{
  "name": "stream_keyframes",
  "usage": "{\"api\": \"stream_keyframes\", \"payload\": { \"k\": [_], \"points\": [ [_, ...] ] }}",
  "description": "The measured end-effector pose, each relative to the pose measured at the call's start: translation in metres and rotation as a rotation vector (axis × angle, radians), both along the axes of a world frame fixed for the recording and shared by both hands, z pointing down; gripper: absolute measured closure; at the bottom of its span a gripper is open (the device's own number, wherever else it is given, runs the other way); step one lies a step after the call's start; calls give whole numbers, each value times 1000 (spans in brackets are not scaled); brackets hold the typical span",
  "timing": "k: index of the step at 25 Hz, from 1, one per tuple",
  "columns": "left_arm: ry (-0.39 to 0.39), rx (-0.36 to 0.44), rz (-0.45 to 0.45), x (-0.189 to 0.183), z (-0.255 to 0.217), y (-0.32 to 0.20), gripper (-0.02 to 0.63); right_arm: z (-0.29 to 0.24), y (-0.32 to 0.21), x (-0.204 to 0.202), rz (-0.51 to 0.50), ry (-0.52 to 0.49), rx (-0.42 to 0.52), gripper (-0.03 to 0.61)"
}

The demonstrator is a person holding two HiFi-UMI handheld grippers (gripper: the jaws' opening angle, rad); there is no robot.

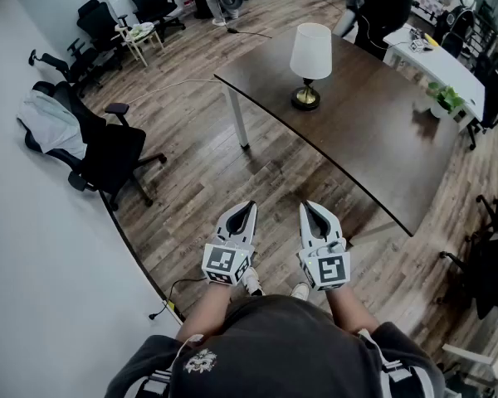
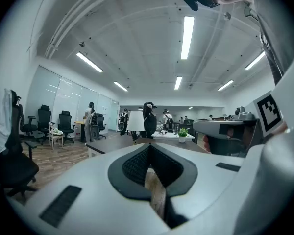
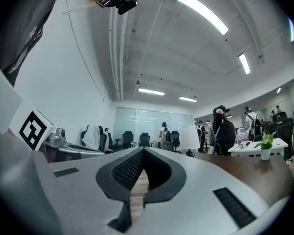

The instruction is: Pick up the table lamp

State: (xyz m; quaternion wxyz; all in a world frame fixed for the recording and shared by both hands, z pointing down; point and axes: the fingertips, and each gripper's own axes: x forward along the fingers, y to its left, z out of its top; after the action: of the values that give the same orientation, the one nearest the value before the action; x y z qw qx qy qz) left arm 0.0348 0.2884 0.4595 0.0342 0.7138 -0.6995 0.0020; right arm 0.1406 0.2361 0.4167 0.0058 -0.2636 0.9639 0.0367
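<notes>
The table lamp (image 1: 310,60) has a white shade and a brass base. It stands upright near the far end of a dark brown table (image 1: 373,139). My left gripper (image 1: 246,209) and right gripper (image 1: 309,208) are held side by side over the wooden floor, well short of the table's near corner. Both are shut with nothing between the jaws, and both point level toward the table. In the left gripper view the lamp (image 2: 135,122) shows small and far off, beyond the gripper (image 2: 148,149). The right gripper view also has the lamp (image 3: 188,139) in the distance, past the gripper (image 3: 143,151).
A black office chair (image 1: 108,152) with a pale coat draped on another stands at the left by the white wall. A white desk with a potted plant (image 1: 445,99) lies beyond the table at right. A person in black (image 1: 383,7) stands behind the table. More chairs fill the far left.
</notes>
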Motion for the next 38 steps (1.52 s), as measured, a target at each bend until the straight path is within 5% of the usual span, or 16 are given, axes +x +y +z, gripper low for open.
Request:
{"api": "stream_keyframes", "payload": {
  "k": [9,21,27,38],
  "points": [
    [-14,22,6,0,-5,4,607,1,6,-2,17,9,0,561],
    [24,49,79,-60,-12,9,607,1,14,-63,57,-43,-38,561],
    [-17,67,125,-88,-23,-3,607,-18,12,-102,109,-89,-56,561],
    [5,86,152,-111,-28,-24,606,-14,-7,-124,144,-44,-36,561]
  ]
}}
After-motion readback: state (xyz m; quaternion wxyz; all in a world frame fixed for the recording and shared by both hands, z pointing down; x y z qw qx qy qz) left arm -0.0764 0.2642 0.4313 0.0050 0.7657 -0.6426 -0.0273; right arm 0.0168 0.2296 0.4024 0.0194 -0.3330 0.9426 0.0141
